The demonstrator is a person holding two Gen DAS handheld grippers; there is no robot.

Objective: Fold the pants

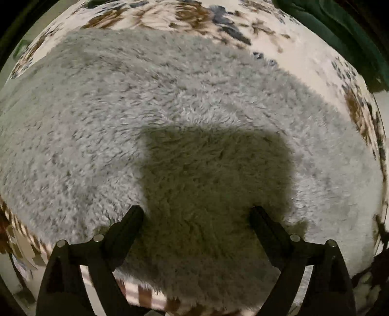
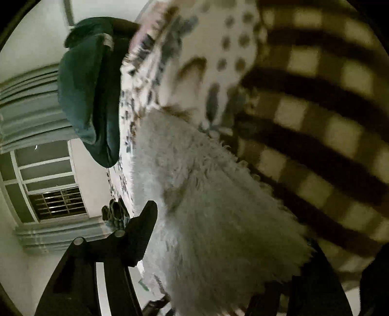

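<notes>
Left wrist view: left gripper (image 1: 197,211) jaws spread wide, nothing between them, hovering over fluffy grey pants (image 1: 170,116) that fill most of the frame, laid flat on a floral bedspread (image 1: 304,56). Gripper shadow falls on the fleece at 6 o'clock. Bedspread shows from 10 to 3 o'clock; a checked blanket (image 1: 143,295) peeks out at 6–7 o'clock under the pants' near edge. Dark green fabric (image 1: 340,21) at 1 o'clock, cut off by the lens rim. Whole frame motion-blurred.

Right wrist view: camera rolled sideways, heavy blur. Right gripper (image 2: 218,243): only the left finger (image 2: 143,226) is clear; the right finger is buried behind the fleece at 5 o'clock, so whether it's pinching the pants can't be told. Pants run 12 to 6 o'clock through centre. Window (image 2: 48,189) at 8 o'clock.
</notes>
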